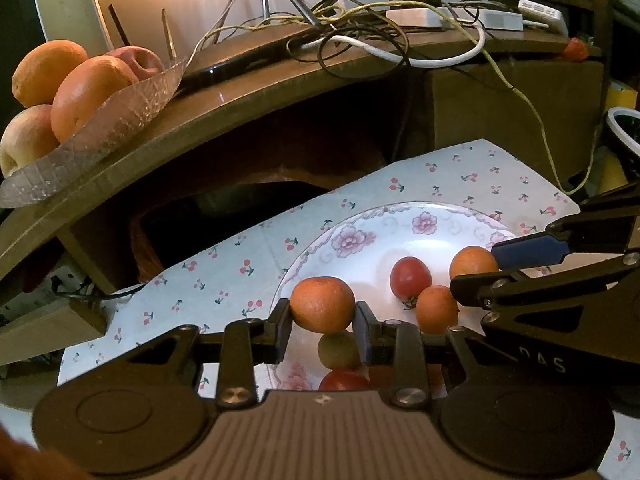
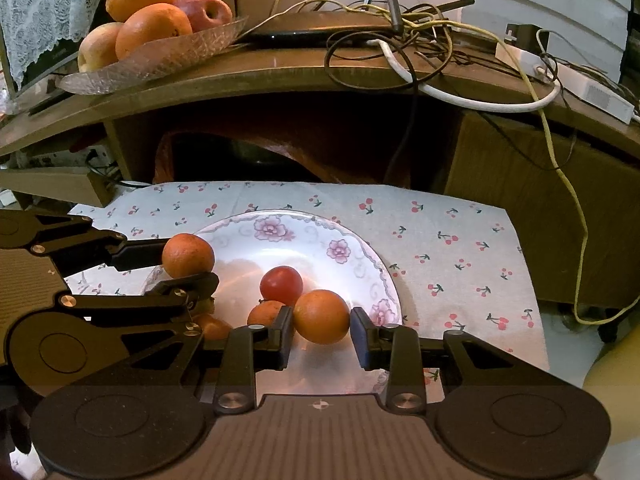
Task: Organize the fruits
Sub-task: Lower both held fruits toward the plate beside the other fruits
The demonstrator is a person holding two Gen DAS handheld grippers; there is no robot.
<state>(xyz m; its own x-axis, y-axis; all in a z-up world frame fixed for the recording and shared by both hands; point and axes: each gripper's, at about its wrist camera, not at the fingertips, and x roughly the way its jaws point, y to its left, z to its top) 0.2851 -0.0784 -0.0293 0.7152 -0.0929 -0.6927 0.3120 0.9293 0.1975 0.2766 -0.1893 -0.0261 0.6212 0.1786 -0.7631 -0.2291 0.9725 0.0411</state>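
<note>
Left wrist: fruit (image 1: pixel 339 349) behind tool (image 1: pixel 322 322)

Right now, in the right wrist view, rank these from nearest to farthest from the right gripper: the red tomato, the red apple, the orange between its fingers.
1. Orange, between the right gripper fingers.
2. Red tomato, just beyond, mid-plate.
3. Red apple, far back-left in the glass dish on the shelf.
</note>
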